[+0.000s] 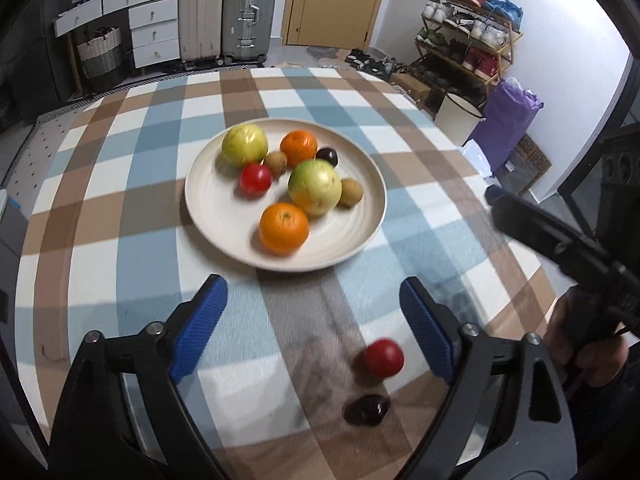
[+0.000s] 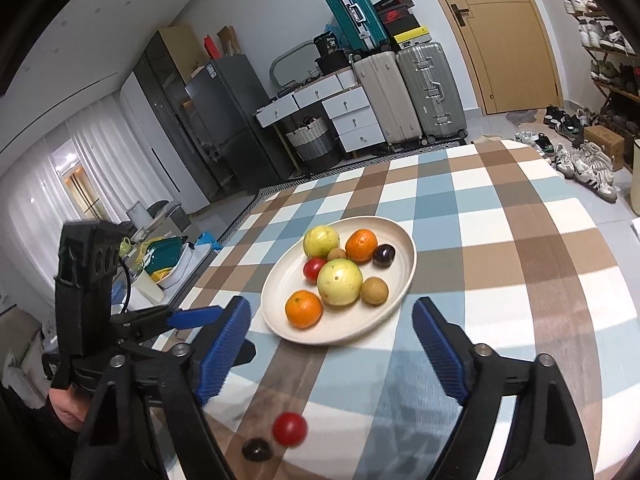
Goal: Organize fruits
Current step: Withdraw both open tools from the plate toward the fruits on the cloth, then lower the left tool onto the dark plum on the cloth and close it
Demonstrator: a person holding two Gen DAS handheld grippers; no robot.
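Red and small, a tomato [image 1: 383, 357] lies on the checked worktop [image 1: 120, 216] with a dark plum [image 1: 367, 409] just beside it, both apart from the cream plate [image 1: 212, 216] of fruits. We hold the left claw [image 1: 314, 316] wide open and empty, the tomato low between its blue fingers [image 1: 200, 328], nearer the right one. Our right claw [image 2: 334, 344] is also wide and empty, with both loose fruits below its left finger.

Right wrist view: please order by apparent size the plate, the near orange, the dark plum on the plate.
1. plate
2. near orange
3. dark plum, though it sits farther back, so it may look smaller.
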